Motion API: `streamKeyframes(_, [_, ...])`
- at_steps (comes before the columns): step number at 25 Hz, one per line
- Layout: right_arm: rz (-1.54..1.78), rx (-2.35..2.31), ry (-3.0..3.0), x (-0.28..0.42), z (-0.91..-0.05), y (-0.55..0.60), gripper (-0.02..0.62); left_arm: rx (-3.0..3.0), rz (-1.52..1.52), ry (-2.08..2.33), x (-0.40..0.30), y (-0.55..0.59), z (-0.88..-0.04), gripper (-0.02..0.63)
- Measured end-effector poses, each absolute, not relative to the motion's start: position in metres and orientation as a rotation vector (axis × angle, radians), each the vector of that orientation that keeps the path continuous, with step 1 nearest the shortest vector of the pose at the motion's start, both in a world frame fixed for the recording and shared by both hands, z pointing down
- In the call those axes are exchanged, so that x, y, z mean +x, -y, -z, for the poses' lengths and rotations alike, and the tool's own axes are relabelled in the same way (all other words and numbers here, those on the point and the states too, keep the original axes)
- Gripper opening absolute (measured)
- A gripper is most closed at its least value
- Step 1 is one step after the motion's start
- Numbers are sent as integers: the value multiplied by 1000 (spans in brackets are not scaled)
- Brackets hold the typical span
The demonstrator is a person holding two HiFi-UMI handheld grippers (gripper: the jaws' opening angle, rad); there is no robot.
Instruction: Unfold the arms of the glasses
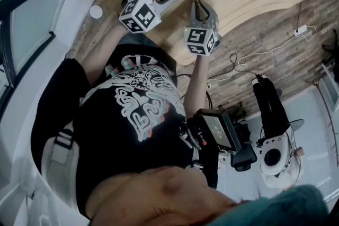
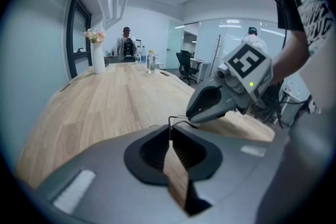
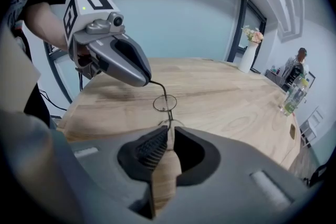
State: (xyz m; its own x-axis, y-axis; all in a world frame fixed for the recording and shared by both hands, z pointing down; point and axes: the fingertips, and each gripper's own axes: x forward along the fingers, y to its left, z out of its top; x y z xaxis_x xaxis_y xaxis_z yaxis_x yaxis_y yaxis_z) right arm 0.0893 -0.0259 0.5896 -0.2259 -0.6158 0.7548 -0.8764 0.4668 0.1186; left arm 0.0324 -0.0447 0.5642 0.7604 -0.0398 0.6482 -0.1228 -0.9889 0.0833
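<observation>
Glasses (image 3: 165, 103) span both tools' tips: right gripper (image 3: 169, 126) pinched tight on the frame, left gripper (image 2: 169, 129) nipping one arm's end, which looks part-unfolded; second arm unclear.

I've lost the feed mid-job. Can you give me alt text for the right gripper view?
The right gripper pinches thin wire-framed glasses at its jaw tips, over a wooden table. The left gripper reaches in from the upper left and grips the frame's far end.
</observation>
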Motion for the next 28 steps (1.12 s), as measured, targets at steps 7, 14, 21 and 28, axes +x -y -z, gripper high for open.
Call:
streamKeyframes(7, [-296,1163,1970,73,-579,35,46,2840,-1040,108,33,41,-563,6])
streamKeyframes(14, [-265,1161,1958,70,-583,38,0,2824,-1007,-51,33,30,-557,12])
streamKeyframes(21, [-288,1156,1969,72,-587,37,-2,2810,-1010,-105,30,36,-562,65])
streamKeyframes(28, [-317,1140,2001,81,-591,33,0,2847,-1089,-465,33,32,-572,225])
